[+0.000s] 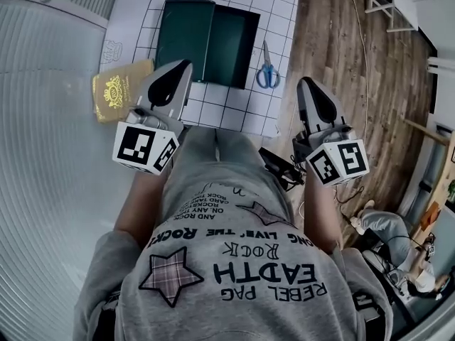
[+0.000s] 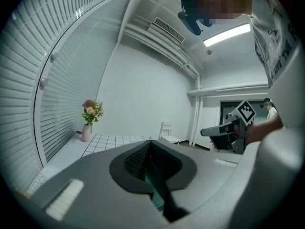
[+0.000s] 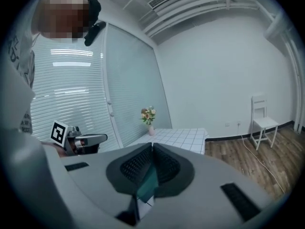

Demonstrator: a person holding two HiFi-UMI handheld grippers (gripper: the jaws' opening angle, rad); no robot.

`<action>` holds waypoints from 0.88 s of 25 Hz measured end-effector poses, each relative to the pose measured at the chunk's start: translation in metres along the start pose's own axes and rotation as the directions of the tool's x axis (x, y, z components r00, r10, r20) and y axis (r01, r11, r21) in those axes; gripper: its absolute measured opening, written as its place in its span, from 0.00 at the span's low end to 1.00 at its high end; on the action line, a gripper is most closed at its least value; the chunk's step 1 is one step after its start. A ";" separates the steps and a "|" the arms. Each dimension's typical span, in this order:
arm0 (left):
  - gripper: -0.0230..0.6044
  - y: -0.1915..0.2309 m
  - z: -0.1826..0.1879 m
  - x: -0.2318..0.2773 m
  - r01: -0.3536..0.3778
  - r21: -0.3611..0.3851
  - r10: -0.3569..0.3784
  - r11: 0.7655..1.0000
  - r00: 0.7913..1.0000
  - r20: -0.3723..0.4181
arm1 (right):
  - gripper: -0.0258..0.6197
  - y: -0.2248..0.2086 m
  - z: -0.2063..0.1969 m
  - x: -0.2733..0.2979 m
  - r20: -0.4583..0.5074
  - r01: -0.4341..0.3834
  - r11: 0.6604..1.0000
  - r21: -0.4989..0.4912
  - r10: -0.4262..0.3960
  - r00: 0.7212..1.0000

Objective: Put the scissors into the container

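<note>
The scissors (image 1: 267, 68), with blue handles, lie flat on the white gridded table (image 1: 234, 112), just right of the dark green container (image 1: 206, 41). The container stands open, with its lid lying beside it on the left. My left gripper (image 1: 186, 64) hovers over the table's near edge, close to the container's front; its jaws meet with nothing between them (image 2: 150, 142). Over the wooden floor, right of the table and nearer than the scissors, my right gripper (image 1: 304, 82) is shut and empty (image 3: 152, 145). Both point nearly level, above the table.
A gold box (image 1: 121, 89) lies on the window ledge left of the table. A vase of flowers (image 3: 149, 116) stands at the table's far end. A white chair (image 3: 261, 120) is by the far wall, and another person sits on the floor (image 1: 387, 233) at lower right.
</note>
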State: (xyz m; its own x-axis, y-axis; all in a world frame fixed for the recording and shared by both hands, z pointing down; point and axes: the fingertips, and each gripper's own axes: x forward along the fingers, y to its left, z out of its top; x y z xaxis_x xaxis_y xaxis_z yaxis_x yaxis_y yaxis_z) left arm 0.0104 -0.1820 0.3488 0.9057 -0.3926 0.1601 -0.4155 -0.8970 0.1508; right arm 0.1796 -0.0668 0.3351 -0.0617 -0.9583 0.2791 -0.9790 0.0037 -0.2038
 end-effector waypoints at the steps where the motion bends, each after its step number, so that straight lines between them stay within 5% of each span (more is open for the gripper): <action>1: 0.05 0.000 -0.002 0.001 -0.001 -0.001 0.001 1.000 1.000 -0.003 | 0.06 -0.003 -0.005 0.002 -0.016 0.009 1.000 0.009 -0.009 1.000; 12: 0.05 -0.004 -0.018 0.014 0.016 -0.007 -0.016 1.000 0.999 -0.030 | 0.06 -0.033 -0.040 0.028 -0.070 0.058 0.994 0.091 -0.052 0.996; 22: 0.05 -0.009 -0.029 0.019 0.044 -0.022 -0.045 0.999 0.998 -0.035 | 0.06 -0.045 -0.093 0.053 -0.203 0.084 0.995 0.053 -0.072 0.977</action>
State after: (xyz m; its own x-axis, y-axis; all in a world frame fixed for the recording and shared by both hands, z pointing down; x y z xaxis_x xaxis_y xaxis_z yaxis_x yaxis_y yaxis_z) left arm 0.0294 -0.1754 0.3789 0.9200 -0.3445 0.1870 -0.3768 -0.9088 0.1790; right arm 0.2028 -0.0915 0.4461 -0.0293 -0.8783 0.4773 -0.9691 -0.0922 -0.2290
